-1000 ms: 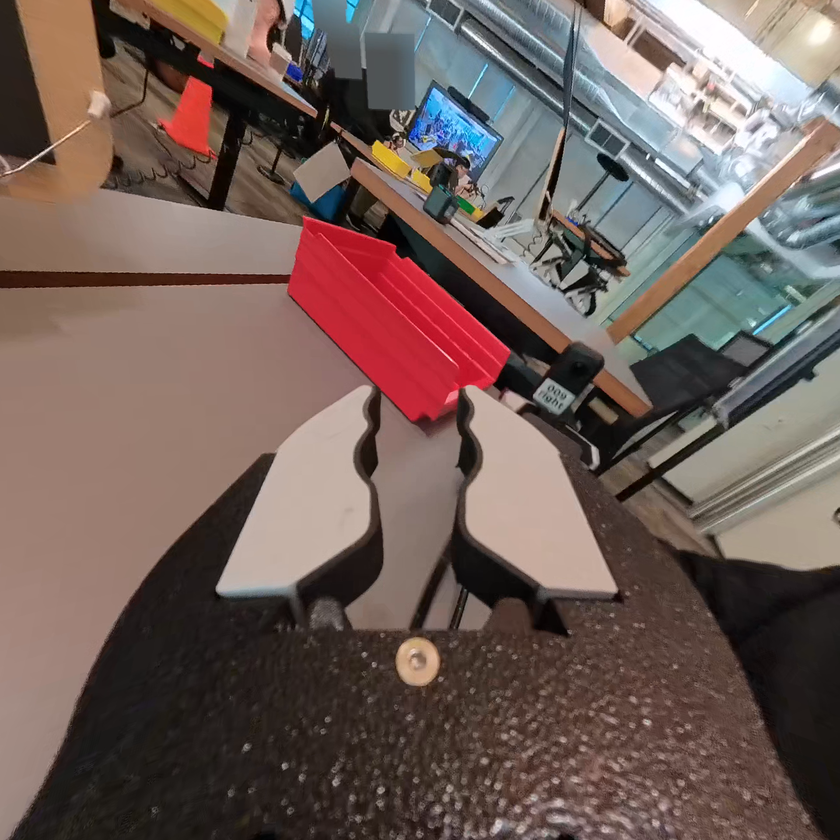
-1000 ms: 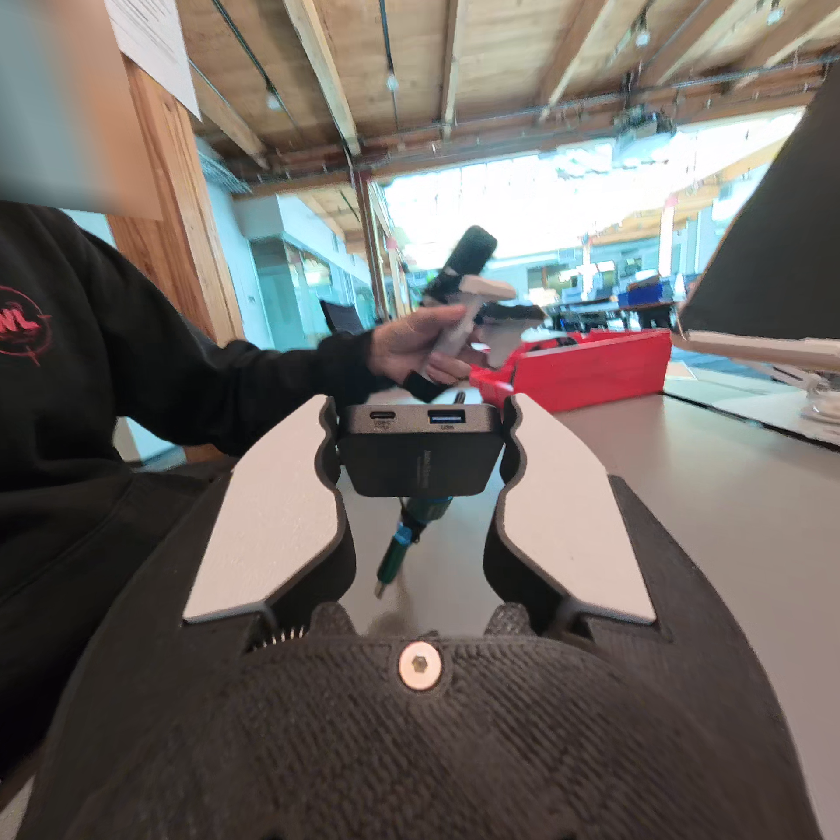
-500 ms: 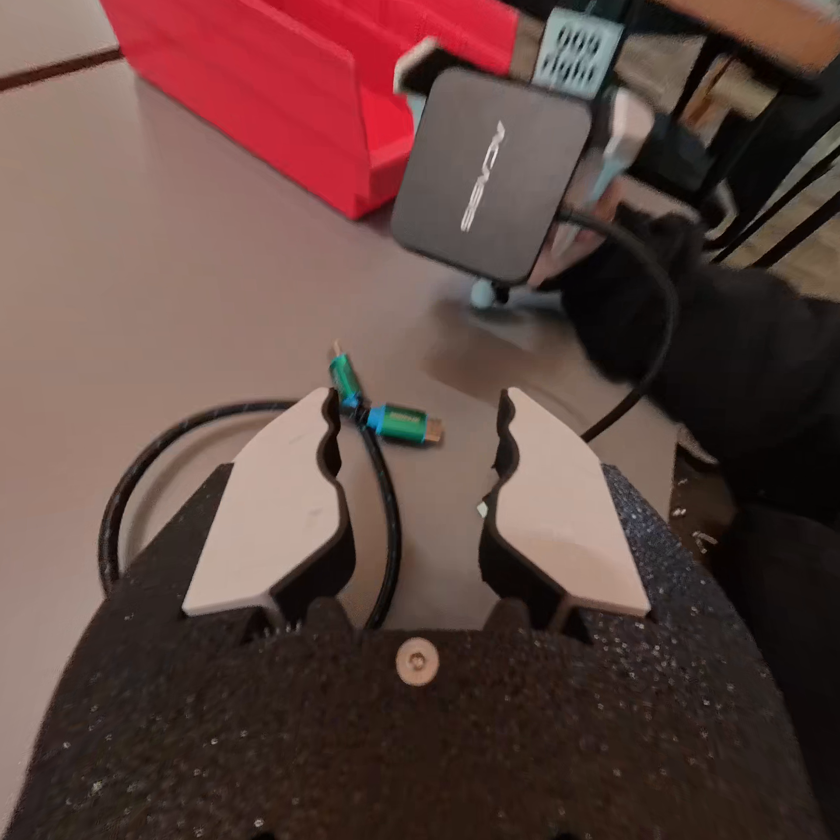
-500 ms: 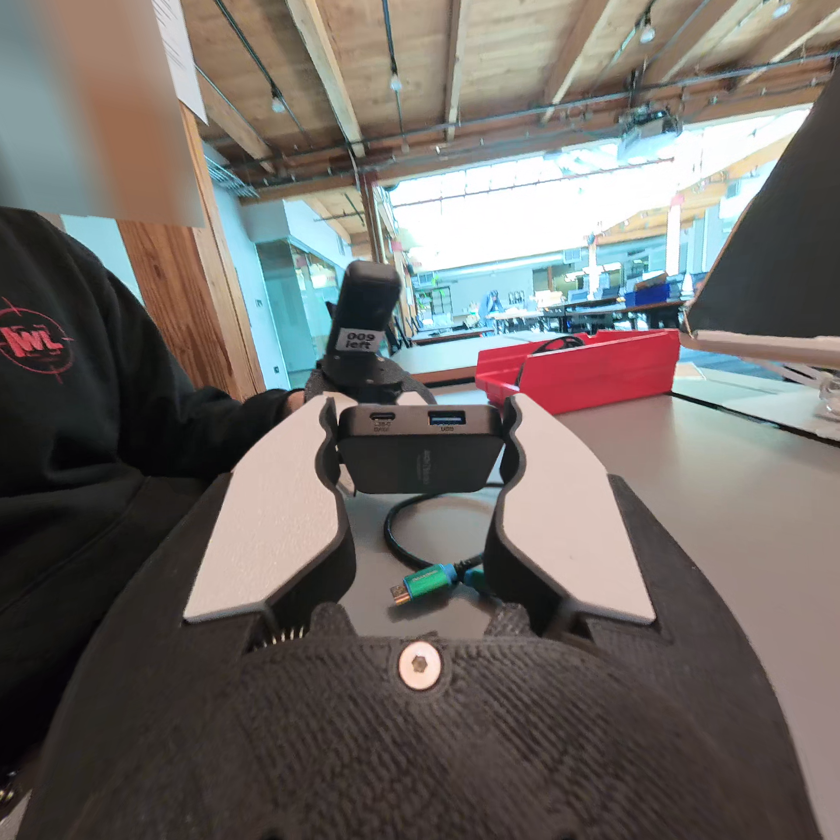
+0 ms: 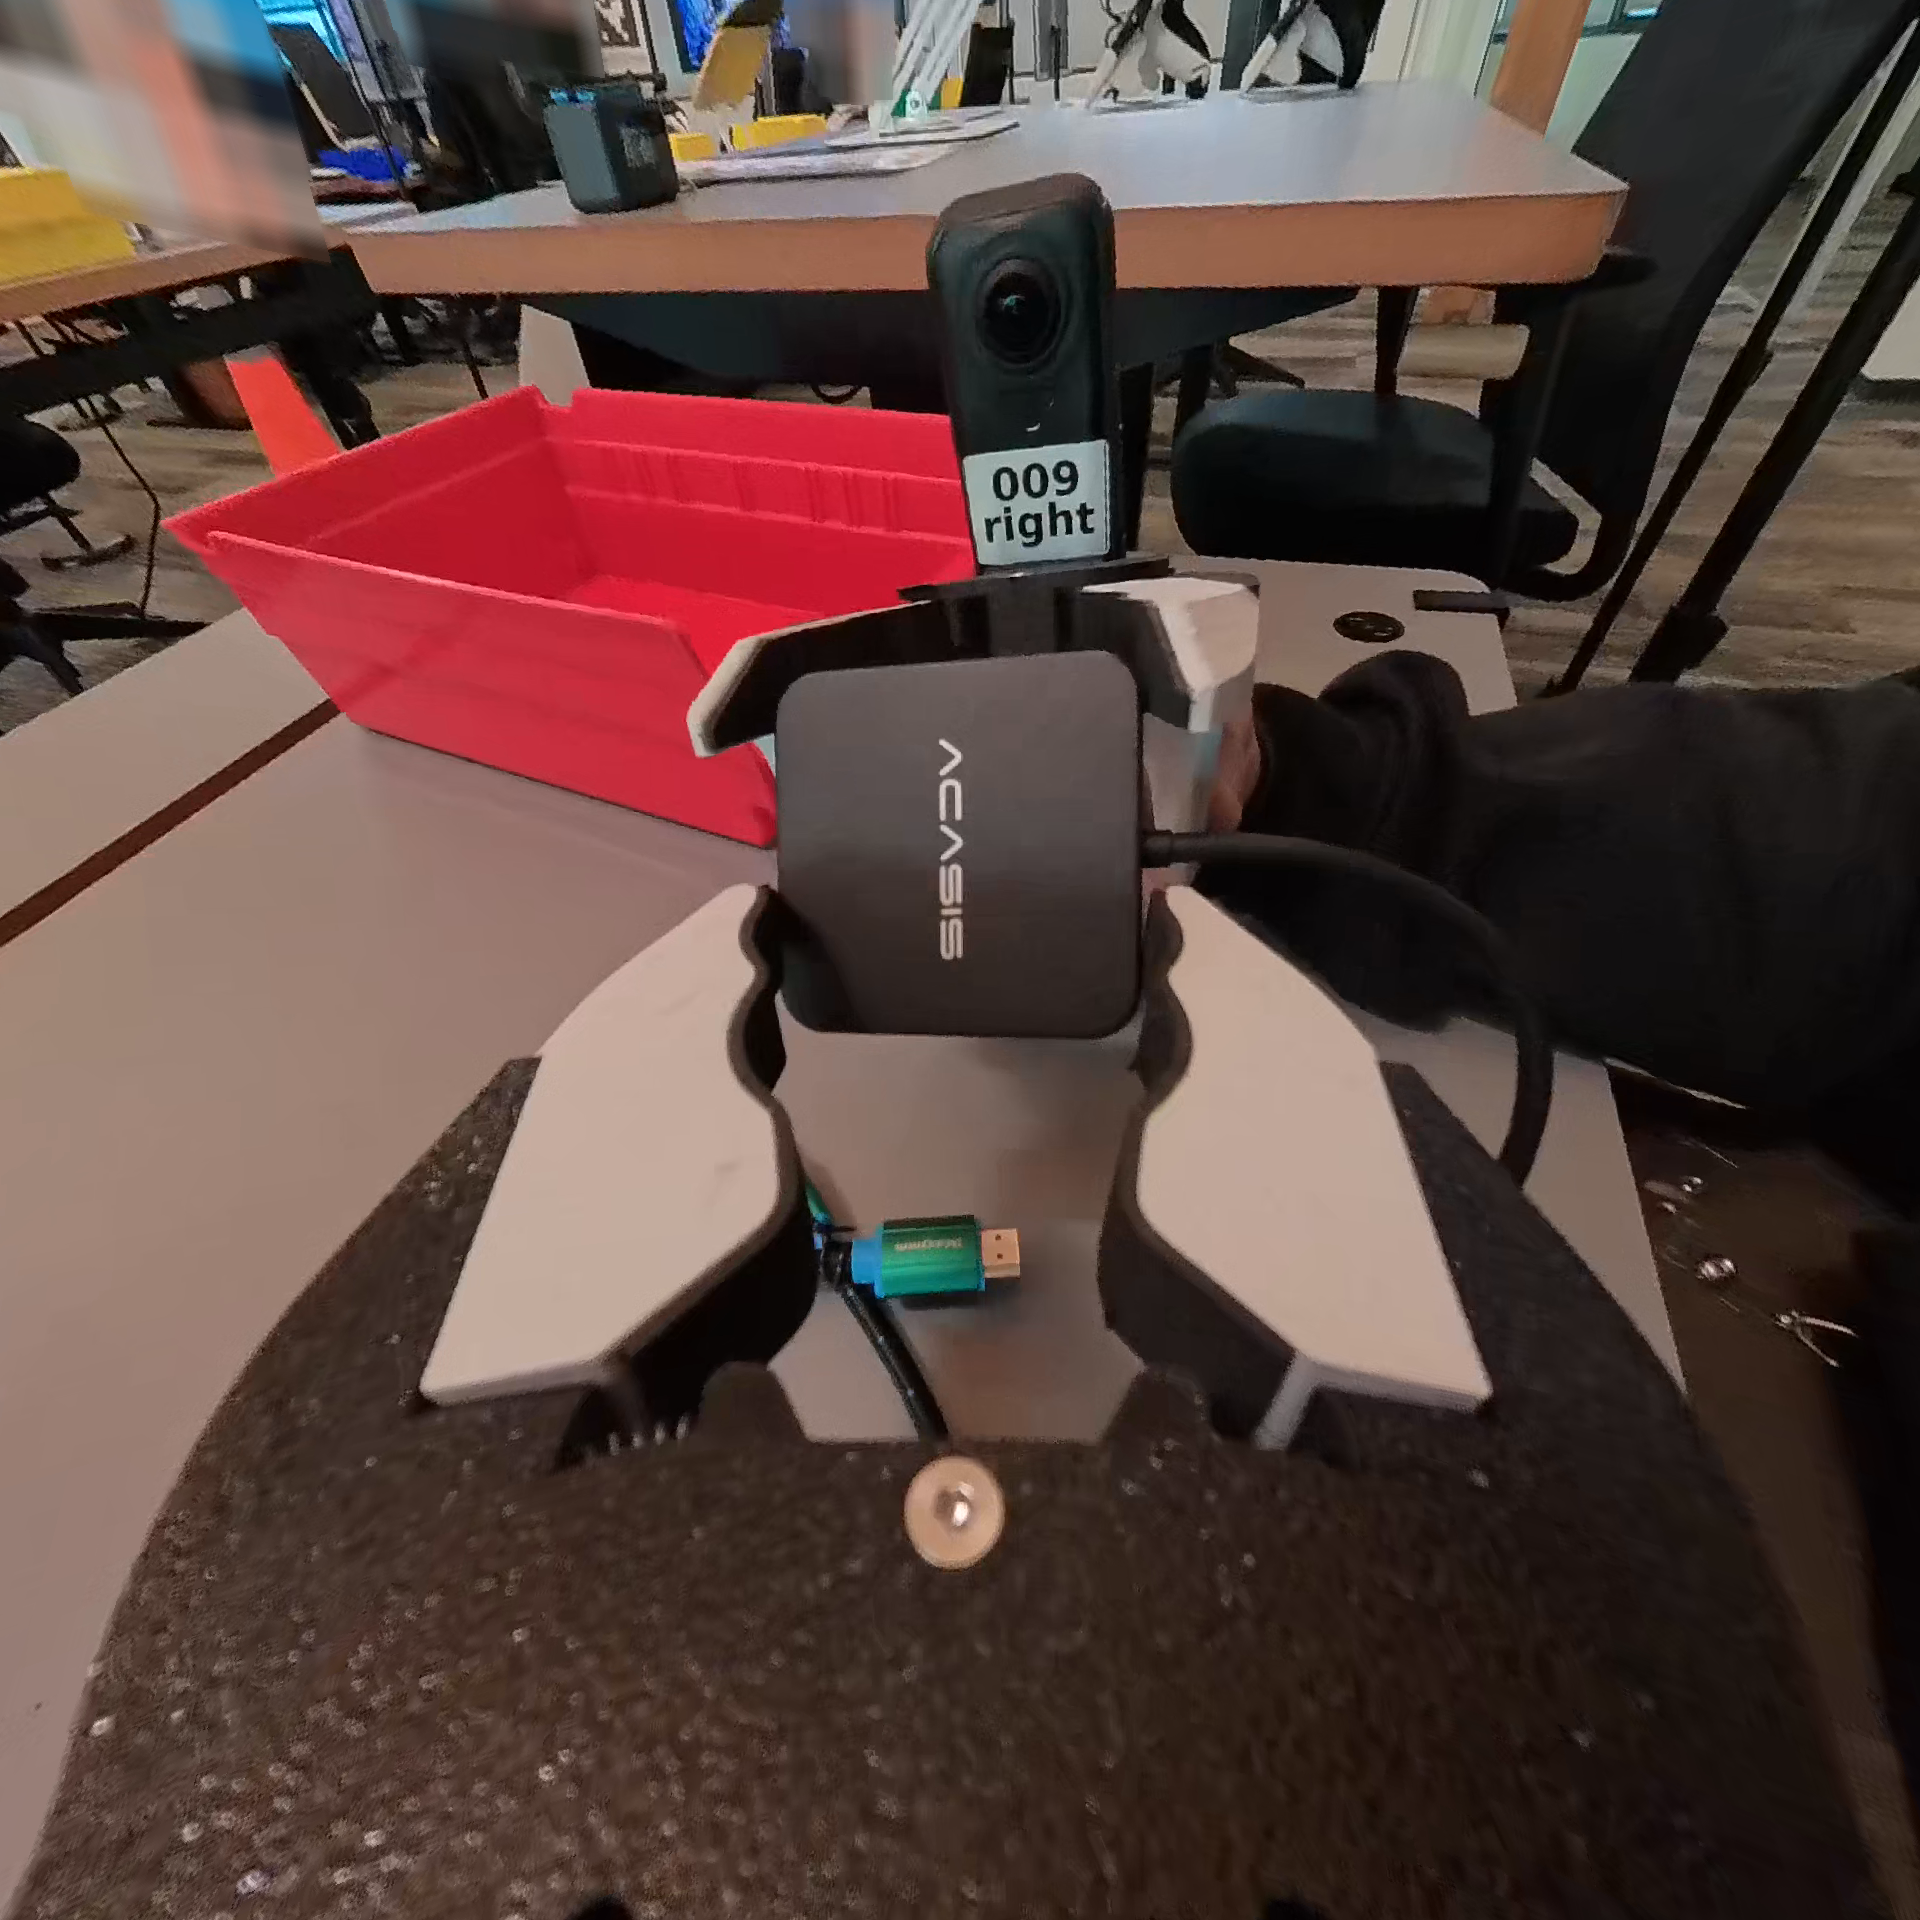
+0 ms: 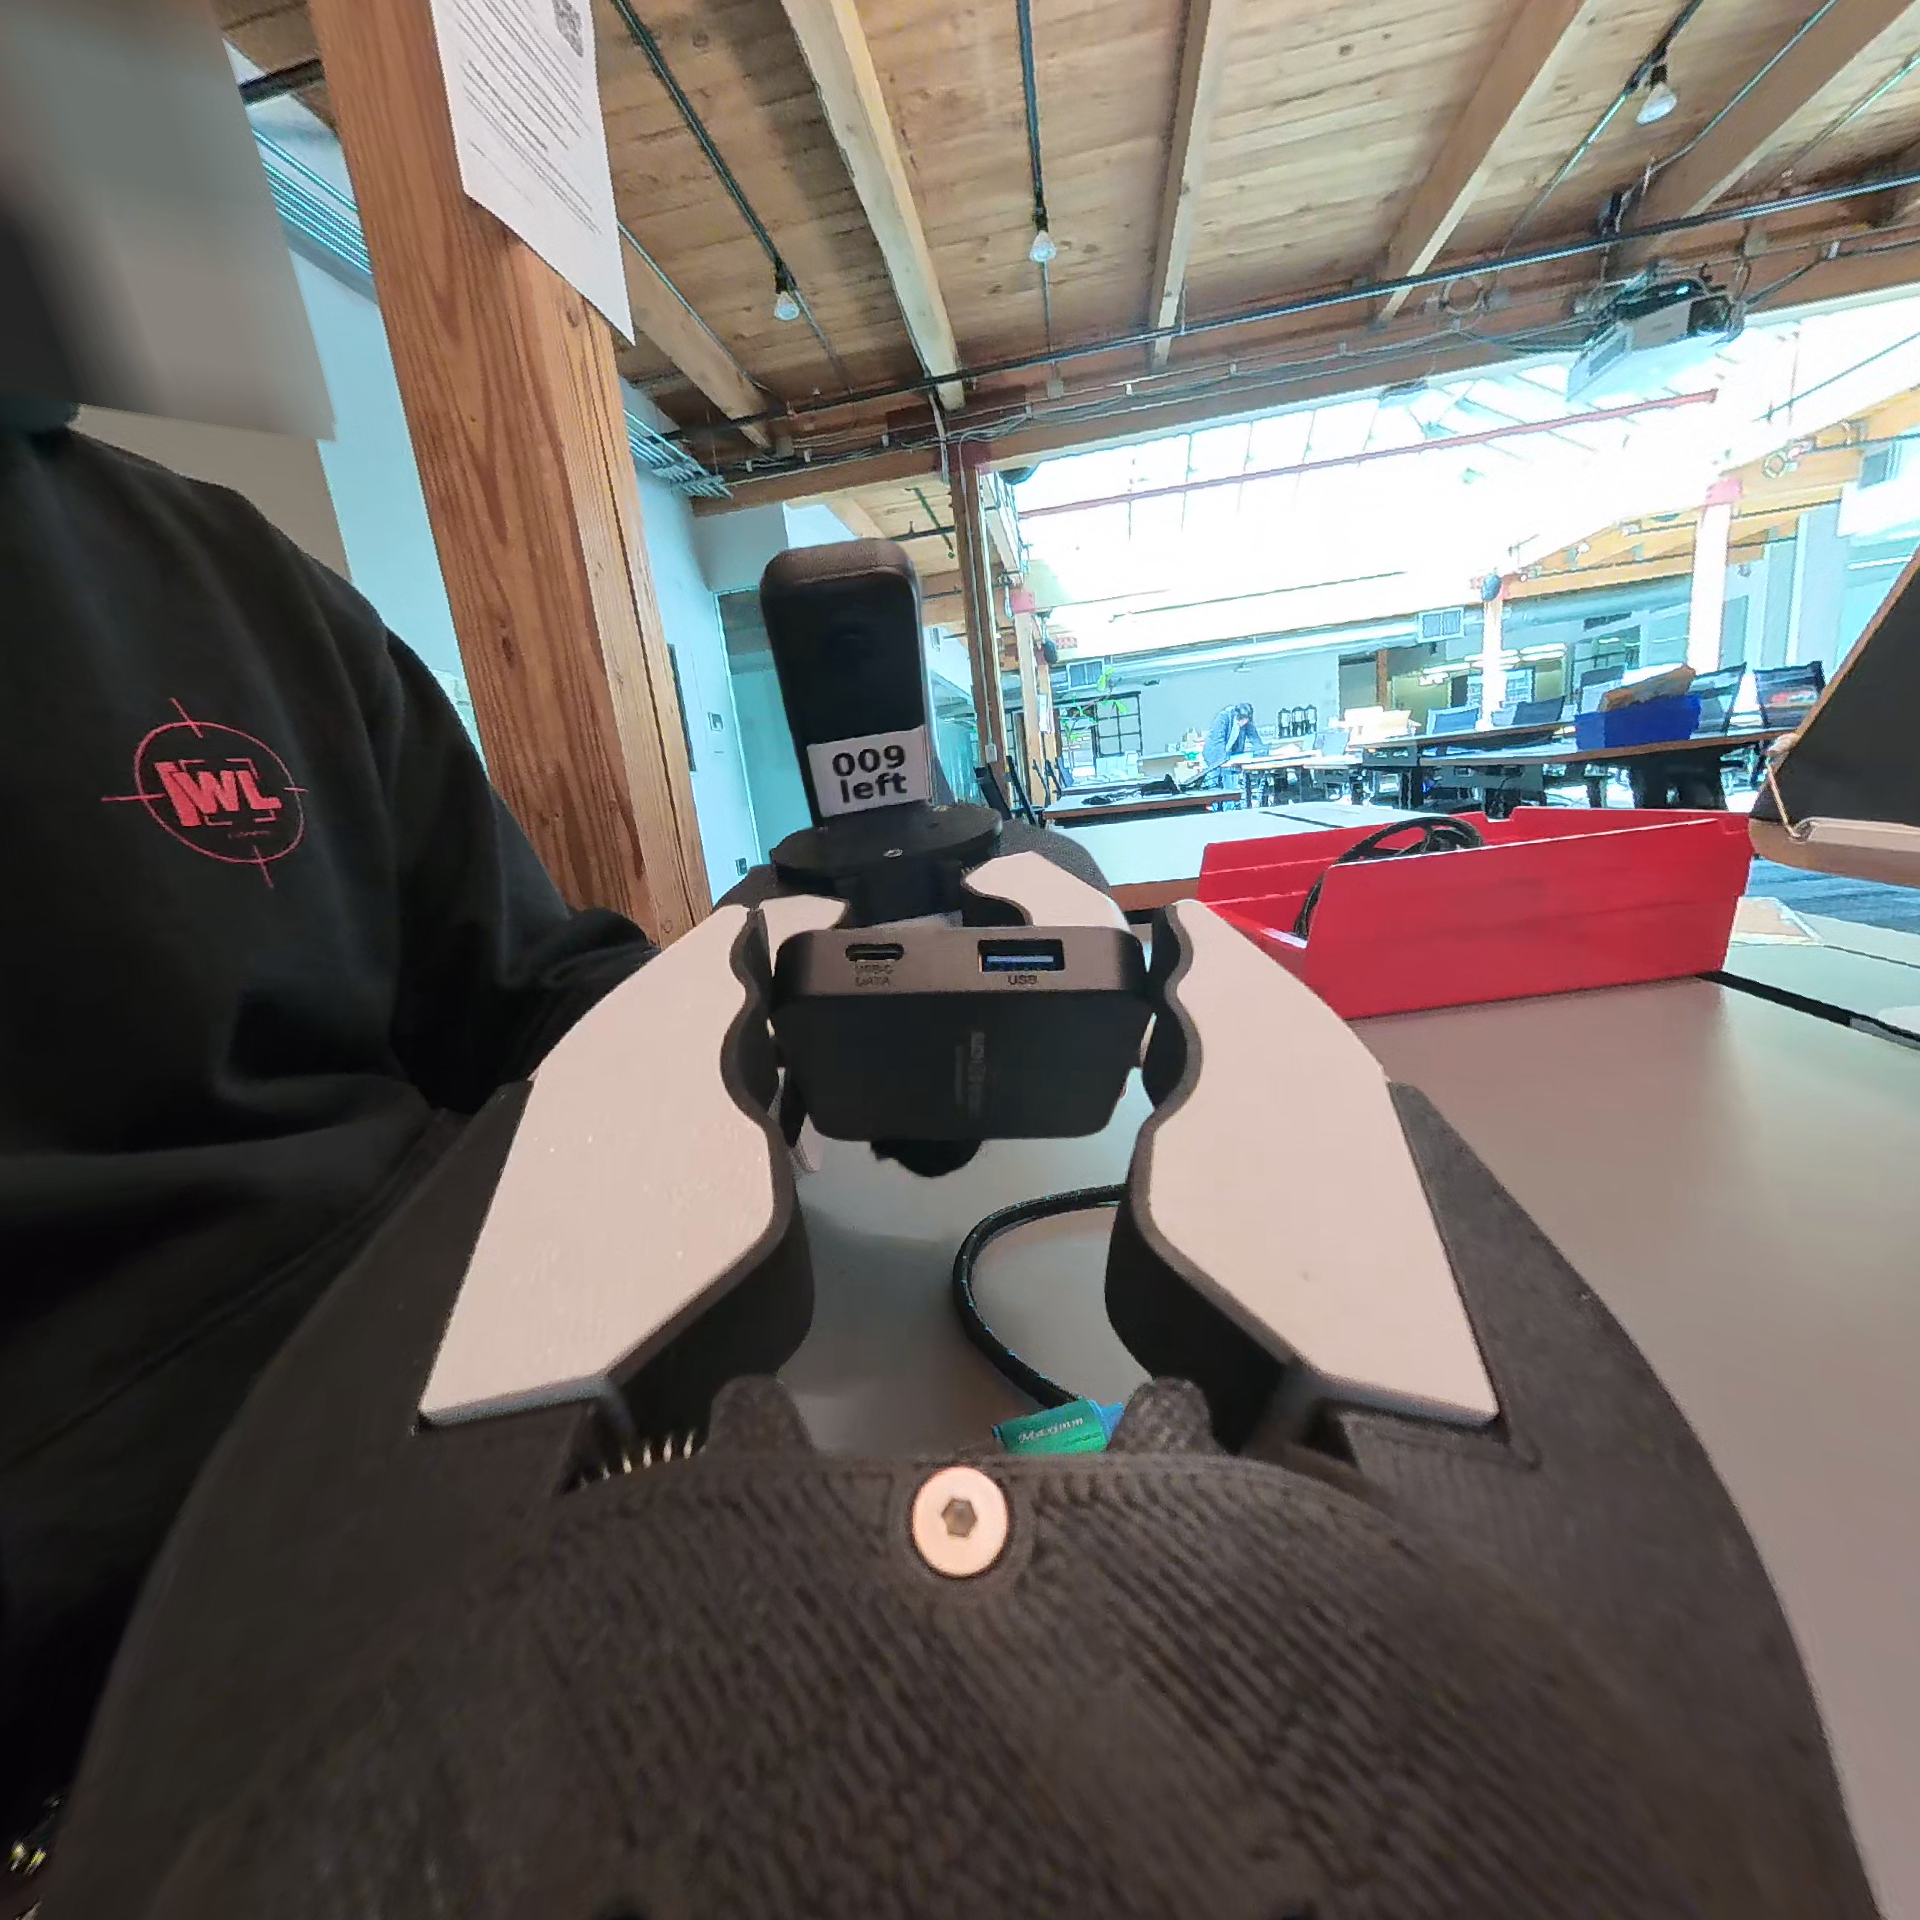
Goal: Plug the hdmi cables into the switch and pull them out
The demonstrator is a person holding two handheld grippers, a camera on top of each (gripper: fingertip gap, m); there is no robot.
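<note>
1 dark switch (image 6: 956, 1023), a flat square box with rounded corners, is clamped between the 2 fingertips of the right gripper (image 6: 958, 1013) and held above the grey table (image 6: 1610, 1164). Its upward edge shows 2 ports side by side. In the left wrist view the same switch (image 5: 958, 844) sits upright, broad face toward the camera, with 1 black lead (image 5: 1455, 935) leaving its right edge and curving down over the table edge.

The left gripper (image 5: 956, 935) faces the right one head-on, its fingers spread apart with a tip at either side of the switch's lower part; whether they touch it I cannot tell. It grips nothing clearly.

1 HDMI plug (image 5: 930, 1257) with a green metal shell, blue collar and gold tip lies flat on the table (image 5: 312, 987) between the left gripper's fingers, tip pointing right, well below the switch and unplugged. Its black cable (image 6: 987, 1309) loops across the tabletop. A second green shell peeks from behind the left finger, mostly hidden.

1 red bin (image 5: 540, 613) stands beyond on the table; the right wrist view shows 1 dark cable coiled inside it (image 6: 1392, 836). A black sleeve (image 5: 1610, 862) reaches in behind the right gripper.
</note>
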